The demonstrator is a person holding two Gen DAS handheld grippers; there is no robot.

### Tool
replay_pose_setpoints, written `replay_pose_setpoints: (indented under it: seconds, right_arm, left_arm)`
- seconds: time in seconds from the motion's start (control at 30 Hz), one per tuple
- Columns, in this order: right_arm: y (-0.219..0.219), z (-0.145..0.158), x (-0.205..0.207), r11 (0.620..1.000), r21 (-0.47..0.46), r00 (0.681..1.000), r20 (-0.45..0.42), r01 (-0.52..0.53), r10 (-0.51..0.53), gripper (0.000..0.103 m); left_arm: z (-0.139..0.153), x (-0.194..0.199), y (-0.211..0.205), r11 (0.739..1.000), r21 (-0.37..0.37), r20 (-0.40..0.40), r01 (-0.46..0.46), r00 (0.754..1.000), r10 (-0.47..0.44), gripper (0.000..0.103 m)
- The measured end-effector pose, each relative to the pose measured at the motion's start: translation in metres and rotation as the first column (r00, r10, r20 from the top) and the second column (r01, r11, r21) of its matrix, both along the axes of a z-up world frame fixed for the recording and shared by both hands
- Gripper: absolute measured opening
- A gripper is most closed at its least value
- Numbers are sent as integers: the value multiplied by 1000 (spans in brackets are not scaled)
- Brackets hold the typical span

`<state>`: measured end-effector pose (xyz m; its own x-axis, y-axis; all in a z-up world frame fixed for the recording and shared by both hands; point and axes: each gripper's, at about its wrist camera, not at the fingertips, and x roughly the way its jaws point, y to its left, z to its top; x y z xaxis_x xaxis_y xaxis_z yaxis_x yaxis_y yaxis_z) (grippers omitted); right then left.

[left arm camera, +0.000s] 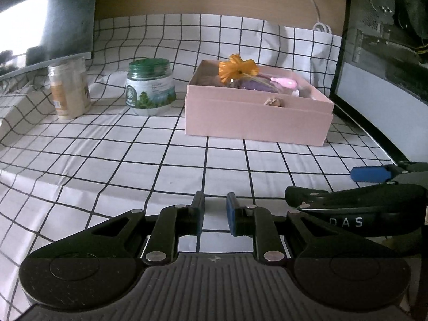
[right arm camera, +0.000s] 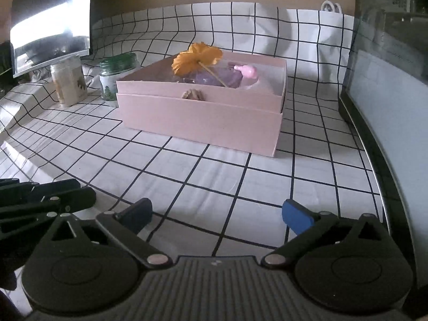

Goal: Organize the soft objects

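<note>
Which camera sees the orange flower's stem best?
The right wrist view: the orange flower faces away there, so its thin stem runs plainly across the pink box. The left wrist view shows the orange flower too, but hardly any stem.

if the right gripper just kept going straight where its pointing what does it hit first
Probably the checked tablecloth: the right gripper tilts downward, jaws wide and empty, with only bare cloth ahead. On a flatter line it would meet the pink box's front wall, though depth is hard to judge.
</note>
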<state>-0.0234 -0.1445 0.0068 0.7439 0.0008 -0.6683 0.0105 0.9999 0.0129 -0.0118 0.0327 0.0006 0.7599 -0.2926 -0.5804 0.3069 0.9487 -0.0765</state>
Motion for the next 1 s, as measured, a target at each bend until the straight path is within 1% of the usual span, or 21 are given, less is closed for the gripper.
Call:
replay_pose_setpoints:
  seconds: [0.1, 0.23, 0.37, 1.0]
  right_arm:
    - [0, 0, 0, 1000, 0, 1000, 0, 0, 0, 103]
    - [0, 0, 0, 1000, 0, 1000, 0, 0, 0, 103]
    - [0, 0, 0, 1000, 0, 1000, 0, 1, -1, 103]
    - [0, 0, 0, 1000, 0, 1000, 0, 1, -1, 103]
  left_arm:
    - [0, 1, 0, 1000, 6, 1, 8, 1000, -8, 20]
    - [0, 1, 0, 1000, -8, -3, -3, 1000, 3, 20]
    - [0, 0, -3, 1000, 5, 2, -6, 1000, 5, 20]
    - [0, 1, -1, 1000, 5, 2, -4, 1000, 4, 20]
